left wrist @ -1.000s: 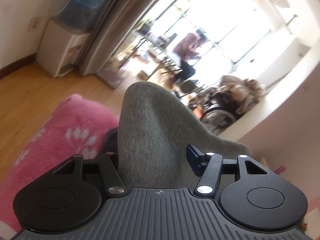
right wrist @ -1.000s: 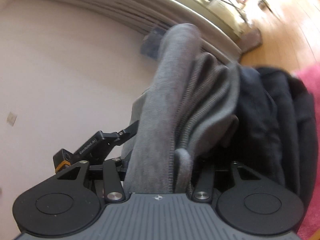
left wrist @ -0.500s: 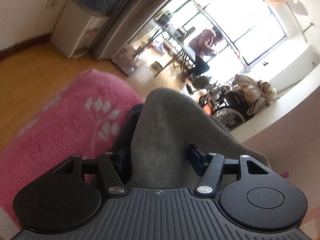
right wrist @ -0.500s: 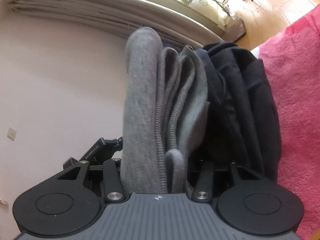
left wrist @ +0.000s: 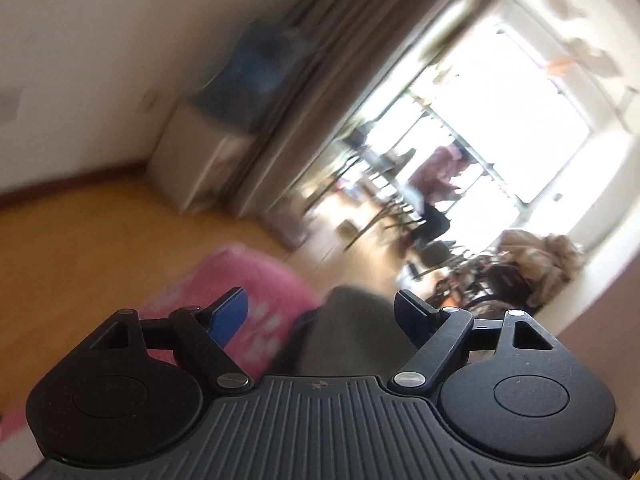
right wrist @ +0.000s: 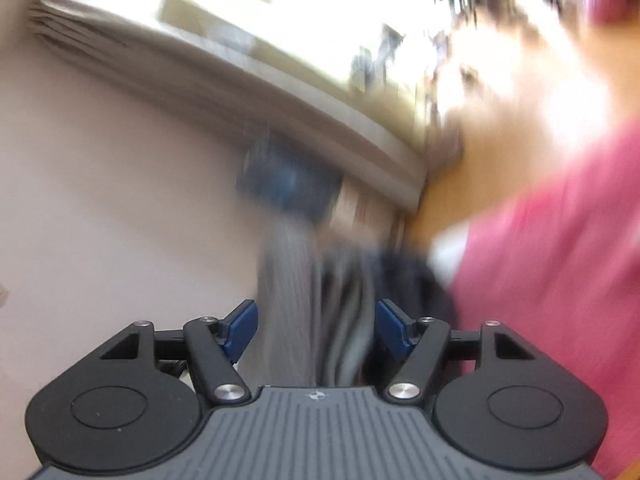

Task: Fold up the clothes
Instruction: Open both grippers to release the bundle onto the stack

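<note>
A: Both claws are letting go at once. The left claw (left wrist: 320, 312) is spreading, its blue pads standing clear of the grey garment (left wrist: 352, 332) that sits between them.

B: And the right claw (right wrist: 316, 326)?

A: Also widening; the grey folds and a dark garment (right wrist: 408, 280) lie in the gap, but the pads no longer seem to press on them. The pictures are blurred, so I'd not swear to it.

B: Where does the cloth lie?

A: Near the edge of the pink blanket (left wrist: 256, 280), the wooden floor (left wrist: 80, 240) beyond.

B: So, my advice: draw straight back, both together, only once the pads are fully free, or the fold drags open.
</note>
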`<action>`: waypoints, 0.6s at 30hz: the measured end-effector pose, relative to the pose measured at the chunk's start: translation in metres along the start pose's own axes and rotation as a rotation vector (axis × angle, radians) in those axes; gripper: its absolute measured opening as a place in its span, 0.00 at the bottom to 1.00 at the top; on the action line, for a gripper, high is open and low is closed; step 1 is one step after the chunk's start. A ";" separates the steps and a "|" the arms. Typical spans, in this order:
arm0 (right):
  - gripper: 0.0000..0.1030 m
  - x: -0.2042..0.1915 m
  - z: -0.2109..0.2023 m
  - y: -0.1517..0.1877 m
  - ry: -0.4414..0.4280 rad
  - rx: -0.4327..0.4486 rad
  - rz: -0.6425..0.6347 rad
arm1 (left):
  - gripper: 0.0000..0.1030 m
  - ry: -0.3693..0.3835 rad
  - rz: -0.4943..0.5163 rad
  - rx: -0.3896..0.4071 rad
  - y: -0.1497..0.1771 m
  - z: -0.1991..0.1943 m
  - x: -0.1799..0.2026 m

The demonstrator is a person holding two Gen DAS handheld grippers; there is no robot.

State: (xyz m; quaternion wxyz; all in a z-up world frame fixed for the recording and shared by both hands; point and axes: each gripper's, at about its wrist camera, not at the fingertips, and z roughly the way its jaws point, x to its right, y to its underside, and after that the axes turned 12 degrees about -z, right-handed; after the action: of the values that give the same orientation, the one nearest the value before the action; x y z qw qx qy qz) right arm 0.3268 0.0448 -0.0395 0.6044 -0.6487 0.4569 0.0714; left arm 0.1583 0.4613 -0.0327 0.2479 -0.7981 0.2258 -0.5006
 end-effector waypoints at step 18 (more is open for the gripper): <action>0.00 -0.064 0.158 0.014 0.253 -0.195 -0.530 | 0.79 -0.248 0.479 -0.173 0.068 0.117 0.068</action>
State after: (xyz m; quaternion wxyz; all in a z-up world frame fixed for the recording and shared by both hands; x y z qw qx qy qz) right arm 0.3533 0.2135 -0.0495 0.4755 -0.8038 0.3344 -0.1264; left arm 0.2847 0.3869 -0.0720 0.3159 -0.7952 0.4178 -0.3054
